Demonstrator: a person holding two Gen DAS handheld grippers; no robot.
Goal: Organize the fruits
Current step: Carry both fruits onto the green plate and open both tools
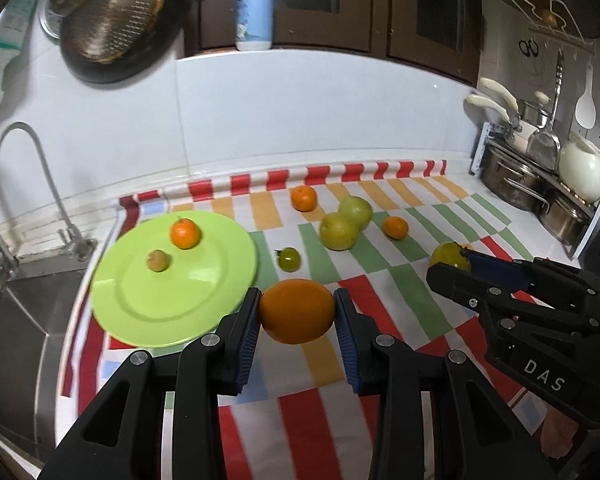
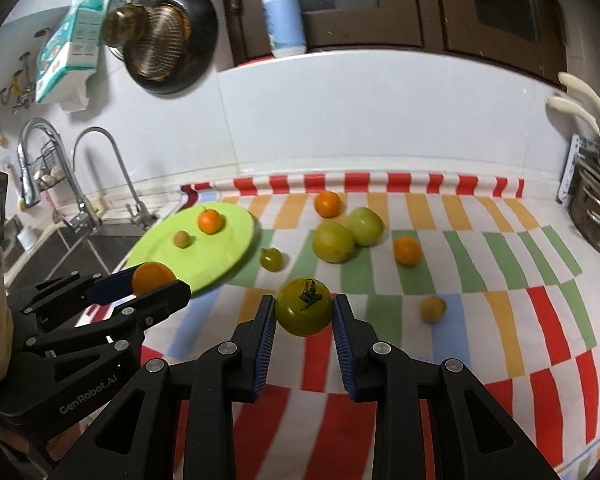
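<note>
Orange (image 1: 296, 310) clamped between left claw (image 1: 296, 326) pads, off the cloth.

striped cloth (image 1: 380, 408), faucet (image 1: 32, 184), lotion bottle (image 1: 254, 12), steel pots (image 1: 516, 184)

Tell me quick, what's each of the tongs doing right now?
Left tongs: shut on the orange fruit, held above the cloth.
Right tongs: shut on the green tomato, also lifted.
</note>
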